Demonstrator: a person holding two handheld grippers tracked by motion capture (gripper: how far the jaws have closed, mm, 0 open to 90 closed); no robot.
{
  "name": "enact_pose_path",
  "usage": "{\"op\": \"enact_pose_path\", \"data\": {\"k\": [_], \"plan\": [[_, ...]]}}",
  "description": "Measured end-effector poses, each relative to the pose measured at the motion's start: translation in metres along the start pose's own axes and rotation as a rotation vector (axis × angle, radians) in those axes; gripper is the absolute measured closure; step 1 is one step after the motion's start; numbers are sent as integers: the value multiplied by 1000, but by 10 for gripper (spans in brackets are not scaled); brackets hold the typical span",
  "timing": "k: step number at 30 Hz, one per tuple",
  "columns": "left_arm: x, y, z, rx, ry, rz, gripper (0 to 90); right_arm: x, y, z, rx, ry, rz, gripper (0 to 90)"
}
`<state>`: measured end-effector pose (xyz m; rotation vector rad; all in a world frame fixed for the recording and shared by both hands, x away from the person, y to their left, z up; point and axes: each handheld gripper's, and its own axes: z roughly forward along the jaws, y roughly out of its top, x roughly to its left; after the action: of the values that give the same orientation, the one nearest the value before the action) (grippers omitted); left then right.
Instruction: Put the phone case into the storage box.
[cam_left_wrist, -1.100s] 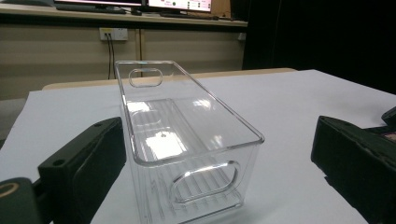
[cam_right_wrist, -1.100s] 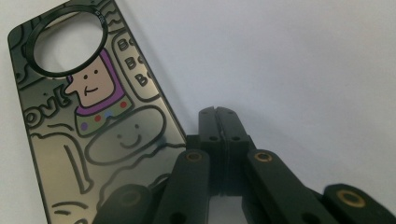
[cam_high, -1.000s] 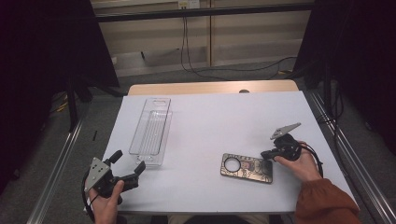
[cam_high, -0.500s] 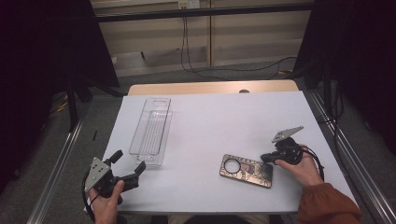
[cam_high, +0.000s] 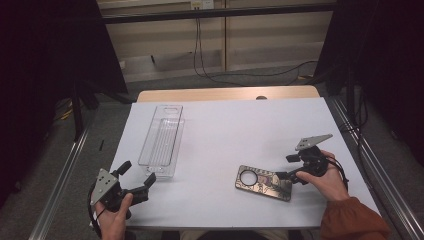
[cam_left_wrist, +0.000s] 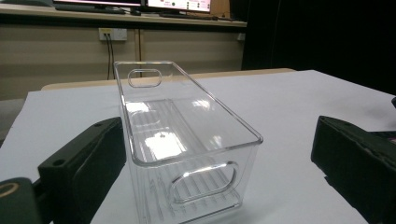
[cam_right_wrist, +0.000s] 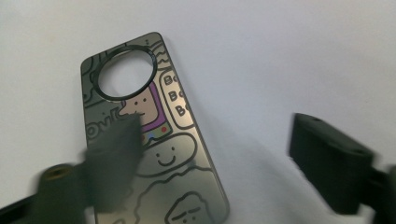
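Right gripper (cam_high: 294, 169): jaws have just been opening and stand spread; phone case (cam_high: 264, 182) lies flat between them, not pinched.
Left gripper (cam_high: 136, 175): jaws spread, nothing held, near end of clear bin (cam_high: 161, 142) framed between them.
Phone case: on white table (cam_high: 240, 130), well right of clear bin, outside it.
Progress: judged early; case let go, not yet regripped, no transfer made.

Dim room w/ dark edges, glare on clear bin (cam_left_wrist: 187, 140), near jaws motion-blurred in right gripper view.
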<state>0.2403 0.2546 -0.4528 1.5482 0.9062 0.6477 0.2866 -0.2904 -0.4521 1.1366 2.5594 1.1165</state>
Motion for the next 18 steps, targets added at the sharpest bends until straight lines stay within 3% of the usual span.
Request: {"op": "enact_pose_path", "data": {"k": [4,7,12,18], "plan": [[0,0,0,-3,0,-4,34,9,4,2,5,23,-27,33],[0,0,0,-1,5,-3,34,14,6,3,33,53,-40,39],[0,0,0,-1,0,-4,33,20,8,8,64,54,-43,42],[0,0,0,9,7,4,34,29,16,14,105,90,-75,47]]}}
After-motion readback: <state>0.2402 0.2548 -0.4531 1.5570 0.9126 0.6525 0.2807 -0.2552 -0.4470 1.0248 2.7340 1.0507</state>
